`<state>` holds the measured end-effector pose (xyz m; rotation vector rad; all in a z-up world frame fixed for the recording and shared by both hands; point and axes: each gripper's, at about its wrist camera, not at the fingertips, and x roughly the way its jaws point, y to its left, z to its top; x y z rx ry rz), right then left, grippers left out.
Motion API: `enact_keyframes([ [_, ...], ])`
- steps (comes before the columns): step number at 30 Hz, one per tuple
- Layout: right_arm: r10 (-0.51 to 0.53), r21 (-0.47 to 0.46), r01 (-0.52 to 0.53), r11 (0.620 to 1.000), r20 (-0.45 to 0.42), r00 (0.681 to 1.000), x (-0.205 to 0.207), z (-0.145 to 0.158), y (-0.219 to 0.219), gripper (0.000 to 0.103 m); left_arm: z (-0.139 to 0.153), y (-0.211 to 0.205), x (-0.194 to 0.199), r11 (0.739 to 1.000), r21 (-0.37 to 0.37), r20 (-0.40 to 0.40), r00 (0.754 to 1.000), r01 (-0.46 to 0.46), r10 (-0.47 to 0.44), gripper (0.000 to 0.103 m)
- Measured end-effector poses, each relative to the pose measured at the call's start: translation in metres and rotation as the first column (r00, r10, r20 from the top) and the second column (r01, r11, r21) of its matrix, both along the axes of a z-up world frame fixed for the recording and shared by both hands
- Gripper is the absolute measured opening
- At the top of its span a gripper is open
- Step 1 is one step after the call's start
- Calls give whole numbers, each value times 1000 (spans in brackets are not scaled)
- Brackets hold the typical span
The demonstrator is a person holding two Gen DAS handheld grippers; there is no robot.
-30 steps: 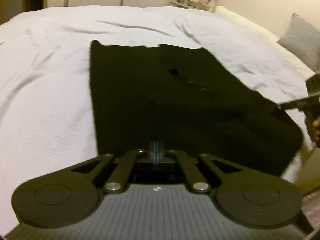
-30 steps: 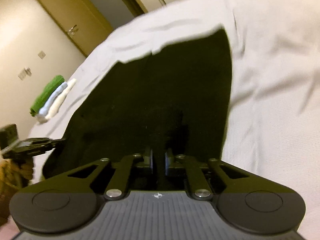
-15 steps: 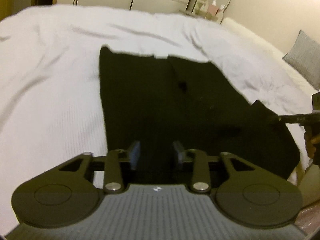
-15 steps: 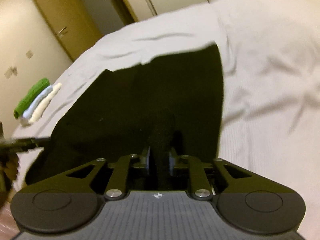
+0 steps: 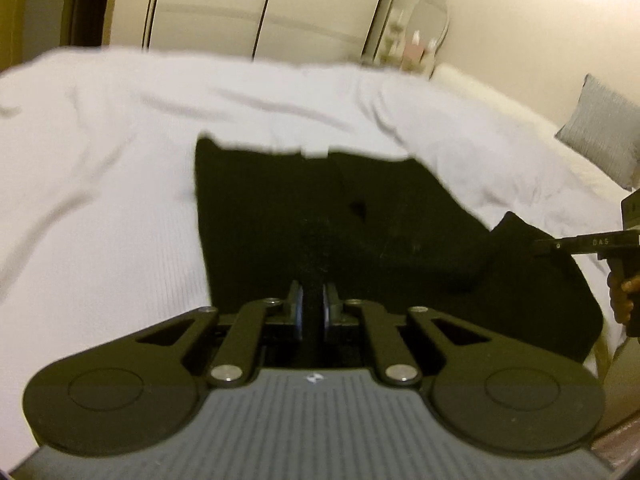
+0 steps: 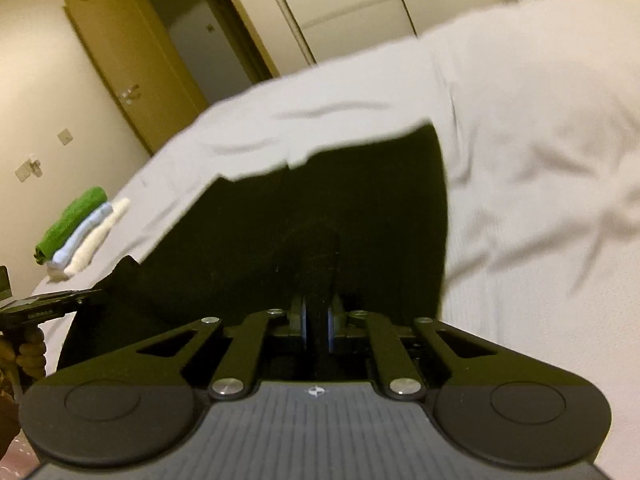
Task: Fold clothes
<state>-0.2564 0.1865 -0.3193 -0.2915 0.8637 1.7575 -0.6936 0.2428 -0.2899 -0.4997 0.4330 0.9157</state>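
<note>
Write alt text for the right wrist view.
The right hand-held gripper pinches the near edge of a black garment spread on a white bed. The left hand-held gripper grips its other corner; folded towels sit beyond.

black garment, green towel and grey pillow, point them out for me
black garment (image 5: 280,208), left wrist view, on its flat middle
green towel (image 6: 74,220), right wrist view, on its top fold
grey pillow (image 5: 604,132), left wrist view, on its front face

Black garment (image 5: 280,216): spread flat on the white bed, far edge straight, near edge pinched up at two points.
</note>
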Motion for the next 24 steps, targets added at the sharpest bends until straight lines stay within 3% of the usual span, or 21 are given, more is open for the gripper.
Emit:
enact_keyframes([
  [6,-41,31,40,999,31,999,-1,9,16,8,2,15,1,999,16,16,999,-47,47,7],
  [11,-56,-108,69,992,124,991,-10,-28,42,8,-30,34,8,994,-67,-39,996,-87,85,9],
  [13,-66,-168,88,982,132,989,-9,-44,50,19,-38,40,7,990,-97,-32,994,-107,104,12],
  [14,-78,-160,101,982,143,987,-8,-42,48,24,-36,40,6,988,-101,-31,993,-114,111,12],
  [15,-89,-153,113,982,154,984,-8,-41,46,36,-34,39,4,987,-104,-32,993,-120,117,13],
  [18,-153,-97,181,979,240,959,-9,-25,32,58,-18,26,-2,986,-47,-91,984,-157,152,14],
  [20,-204,-42,227,973,304,931,-9,-10,14,58,-2,12,-9,977,7,-148,966,-213,212,13],
  [21,-209,-21,224,974,281,936,-6,-3,1,58,5,2,-13,974,23,-156,962,-224,225,12],
  [24,-212,-17,215,977,102,972,12,5,-44,58,23,-41,-21,982,54,-107,977,-180,185,13],
])
